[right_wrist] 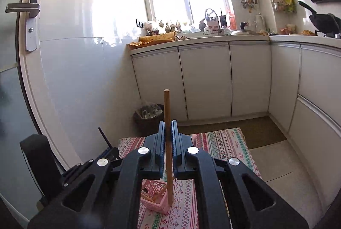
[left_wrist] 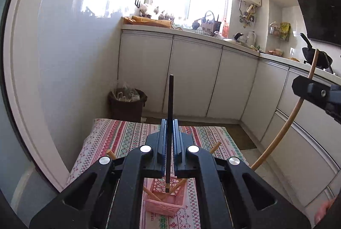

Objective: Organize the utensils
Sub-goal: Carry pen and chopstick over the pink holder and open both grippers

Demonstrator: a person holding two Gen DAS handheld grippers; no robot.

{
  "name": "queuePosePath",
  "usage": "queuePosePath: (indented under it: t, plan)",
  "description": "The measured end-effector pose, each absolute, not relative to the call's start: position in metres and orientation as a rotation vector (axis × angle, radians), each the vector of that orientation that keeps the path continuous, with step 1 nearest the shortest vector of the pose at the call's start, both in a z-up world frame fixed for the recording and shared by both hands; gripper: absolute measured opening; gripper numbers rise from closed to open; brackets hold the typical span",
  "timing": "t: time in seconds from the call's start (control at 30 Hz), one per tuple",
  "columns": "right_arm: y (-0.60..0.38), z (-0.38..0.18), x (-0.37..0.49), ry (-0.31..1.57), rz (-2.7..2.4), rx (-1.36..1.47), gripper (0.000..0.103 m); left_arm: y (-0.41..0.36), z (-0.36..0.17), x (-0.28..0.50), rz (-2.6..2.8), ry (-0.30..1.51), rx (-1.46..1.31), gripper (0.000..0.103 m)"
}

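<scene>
My left gripper (left_wrist: 169, 122) is shut on a black chopstick (left_wrist: 170, 101), held upright with its lower tip above a pink basket (left_wrist: 164, 203). Wooden chopsticks (left_wrist: 152, 193) lean inside the basket. My right gripper (right_wrist: 168, 123) is shut on a wooden chopstick (right_wrist: 167, 109), held upright with its lower end at the pink basket's (right_wrist: 156, 204) right edge. The right gripper also shows at the right edge of the left wrist view (left_wrist: 307, 88), holding the wooden chopstick (left_wrist: 283, 128). The left gripper shows at the lower left of the right wrist view (right_wrist: 110, 151).
The basket stands on a low table with a patterned cloth (left_wrist: 127, 135). A brown bin (left_wrist: 126, 104) stands behind the table by the white wall. White cabinets (left_wrist: 196, 77) run along the back and right. A door with a handle (right_wrist: 23, 8) is at left.
</scene>
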State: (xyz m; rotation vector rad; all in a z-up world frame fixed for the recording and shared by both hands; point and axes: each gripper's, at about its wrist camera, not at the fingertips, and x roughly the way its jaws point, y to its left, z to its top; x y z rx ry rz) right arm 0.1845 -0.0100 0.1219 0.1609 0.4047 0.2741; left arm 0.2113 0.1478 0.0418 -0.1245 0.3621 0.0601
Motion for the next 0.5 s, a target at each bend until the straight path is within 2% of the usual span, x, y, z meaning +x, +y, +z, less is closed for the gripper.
queuePosePath:
  t: [0.17, 0.23, 0.3, 0.4, 0.5]
  plan:
    - [-0.005, 0.109, 0.195, 0.417, 0.292, 0.177, 0.006, 0.150, 0.021, 0.212, 0.046, 0.386, -0.121, 0.007]
    - [-0.001, 0.109, 0.194, 0.408, 0.296, 0.171, 0.006, 0.151, 0.030, 0.204, 0.050, 0.364, -0.115, 0.012]
    - [0.004, 0.110, 0.194, 0.400, 0.303, 0.168, 0.006, 0.155, 0.045, 0.193, 0.063, 0.332, -0.132, 0.012]
    - [0.012, 0.109, 0.196, 0.382, 0.311, 0.164, 0.006, 0.165, 0.070, 0.175, 0.085, 0.289, -0.175, 0.022]
    - [0.025, 0.104, 0.201, 0.372, 0.315, 0.152, 0.006, 0.177, 0.088, 0.161, 0.101, 0.251, -0.206, 0.024]
